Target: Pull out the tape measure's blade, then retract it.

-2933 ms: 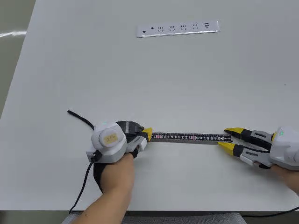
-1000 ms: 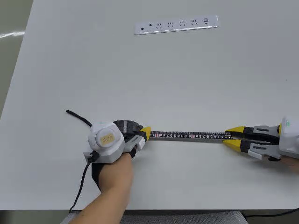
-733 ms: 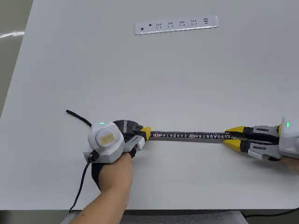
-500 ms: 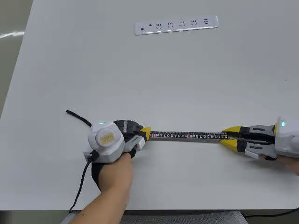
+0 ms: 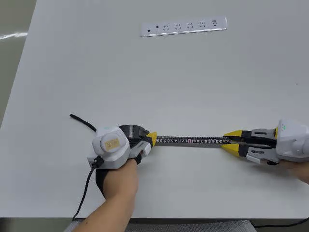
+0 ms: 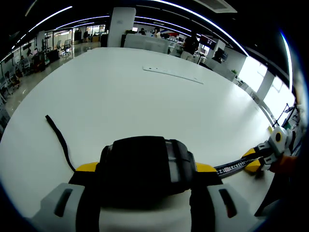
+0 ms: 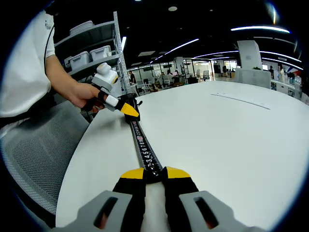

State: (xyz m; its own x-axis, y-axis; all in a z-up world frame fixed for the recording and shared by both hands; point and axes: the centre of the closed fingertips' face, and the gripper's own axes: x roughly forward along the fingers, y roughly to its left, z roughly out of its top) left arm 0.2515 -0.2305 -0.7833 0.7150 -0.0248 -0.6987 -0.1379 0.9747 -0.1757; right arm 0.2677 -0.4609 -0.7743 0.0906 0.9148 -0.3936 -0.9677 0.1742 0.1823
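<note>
- The left gripper [image 6: 145,170] has its jaws clamped on the two sides of the tape measure's black case [image 6: 140,157], with a yellow tip showing on either side of it.
- In the head view, the case [image 5: 131,132] sits on the white table [image 5: 145,77] near its front edge, towards the left, half covered by the gripper body.
- The right gripper [image 7: 155,174] has its jaws drawn narrow, pinching the free end of the blade [image 7: 144,151] between the yellow tips. The blade's end is hidden between them.
- The blade [image 5: 190,140] is pulled out and runs straight from the case's mouth to the right gripper [image 5: 231,141], low over the table, numbers facing up.
- In the left gripper view, the blade [image 6: 234,167] leaves the case to the right and meets the right gripper [image 6: 259,157] near the edge of the picture.
- In the right gripper view, the left gripper [image 7: 116,101] is at the blade's far end, held in a person's hand [image 7: 83,93], with a grey mesh chair [image 7: 29,159] beyond the table edge.
- A black strap [image 5: 82,123] trails from the case across the table to the left.
- A dark cable [image 5: 86,189] hangs from the left gripper's body towards the front edge.
- A white power strip [image 5: 183,26] lies flat at the far side of the table, well apart from both grippers.
</note>
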